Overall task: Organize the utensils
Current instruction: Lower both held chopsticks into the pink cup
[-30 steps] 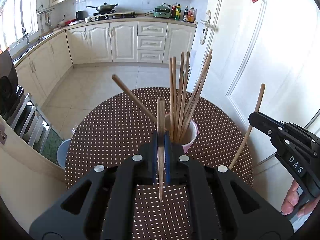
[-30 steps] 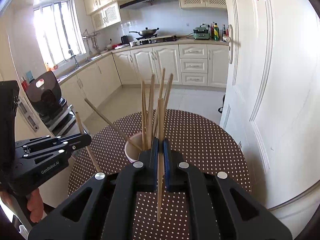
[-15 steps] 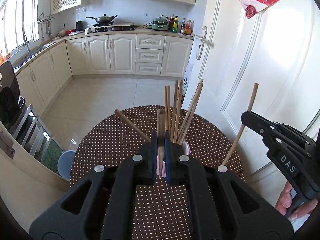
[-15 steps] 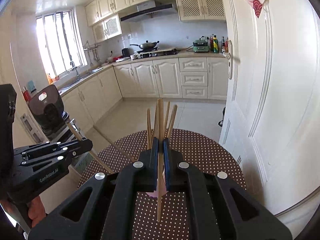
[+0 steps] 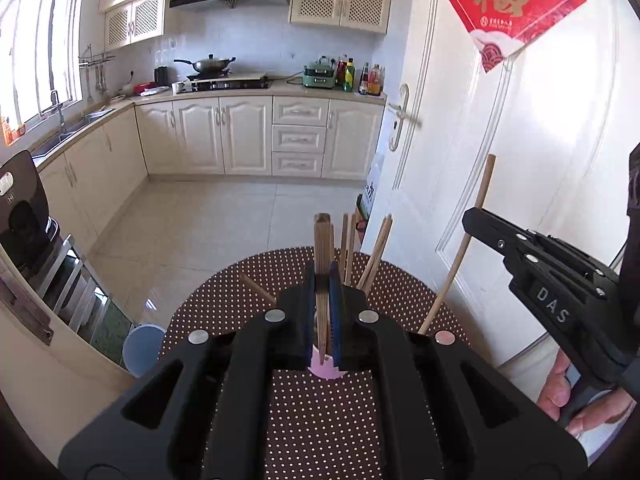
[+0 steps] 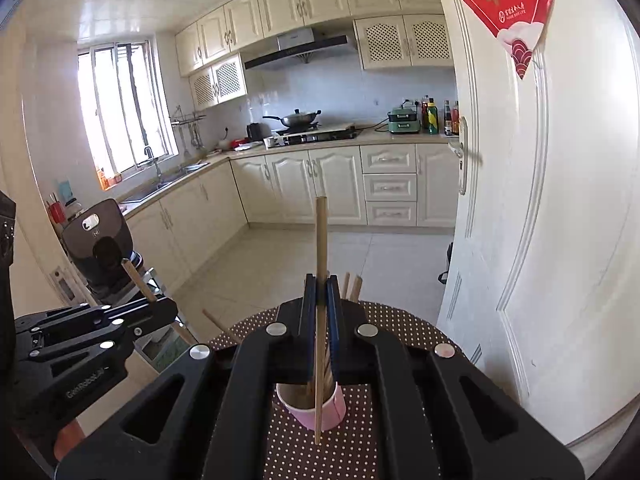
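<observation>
Pink cup [image 5: 325, 368] mostly hidden behind left claw [image 5: 322, 300]; cup contents unclear.

A cup [image 6: 316, 410] stands on the round table [image 5: 224, 308], near its middle, with several chopsticks [image 5: 362, 252] upright in it; one [image 5: 256, 289] leans out toward 10 o'clock. In the left wrist view the cup sits at 6 o'clock behind the left gripper [image 5: 322, 316], and the right gripper [image 5: 480, 220] is at 3 o'clock. In the right wrist view the left gripper is at 9 o'clock. Beyond the table, at 12 o'clock, cabinets [image 5: 248, 136] carry a stove [image 5: 228, 82]; the door [image 5: 520, 160] stands at 2 o'clock, the sink [image 6: 160, 188] at 10.
</observation>
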Available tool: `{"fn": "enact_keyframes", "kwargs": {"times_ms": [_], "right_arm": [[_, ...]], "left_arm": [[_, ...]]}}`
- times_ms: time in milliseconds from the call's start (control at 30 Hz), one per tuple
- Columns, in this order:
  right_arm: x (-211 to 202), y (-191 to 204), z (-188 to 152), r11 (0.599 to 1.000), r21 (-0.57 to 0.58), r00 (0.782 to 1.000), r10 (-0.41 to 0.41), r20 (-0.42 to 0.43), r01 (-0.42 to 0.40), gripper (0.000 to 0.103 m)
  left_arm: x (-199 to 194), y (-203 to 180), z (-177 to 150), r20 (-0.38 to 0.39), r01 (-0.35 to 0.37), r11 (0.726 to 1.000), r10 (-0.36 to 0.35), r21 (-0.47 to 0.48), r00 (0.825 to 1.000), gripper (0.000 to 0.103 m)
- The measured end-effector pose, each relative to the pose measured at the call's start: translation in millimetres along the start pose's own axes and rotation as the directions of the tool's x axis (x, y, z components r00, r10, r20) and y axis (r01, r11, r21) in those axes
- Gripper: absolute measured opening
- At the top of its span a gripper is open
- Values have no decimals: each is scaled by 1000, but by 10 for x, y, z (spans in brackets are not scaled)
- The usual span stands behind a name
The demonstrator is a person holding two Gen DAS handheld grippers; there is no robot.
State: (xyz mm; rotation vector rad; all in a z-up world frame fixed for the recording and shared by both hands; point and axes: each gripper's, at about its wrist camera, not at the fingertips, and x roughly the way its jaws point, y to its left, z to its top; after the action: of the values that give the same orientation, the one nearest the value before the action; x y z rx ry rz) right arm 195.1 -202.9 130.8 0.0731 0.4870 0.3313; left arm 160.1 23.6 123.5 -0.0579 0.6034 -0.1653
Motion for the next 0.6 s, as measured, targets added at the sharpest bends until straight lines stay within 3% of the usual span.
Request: {"fn": "enact_keyframes", "kwargs": {"times_ms": [333, 600], "right_arm": [[64, -8, 129, 1000, 14, 1000, 7, 24, -7, 4], [295, -27, 110, 999, 25, 999, 33, 15, -33, 4]], "left_arm": [[-45, -13, 192, 36, -7, 1000, 8, -13, 999, 7], [319, -57, 223, -12, -2, 1000, 1, -22, 1000, 7]]}}
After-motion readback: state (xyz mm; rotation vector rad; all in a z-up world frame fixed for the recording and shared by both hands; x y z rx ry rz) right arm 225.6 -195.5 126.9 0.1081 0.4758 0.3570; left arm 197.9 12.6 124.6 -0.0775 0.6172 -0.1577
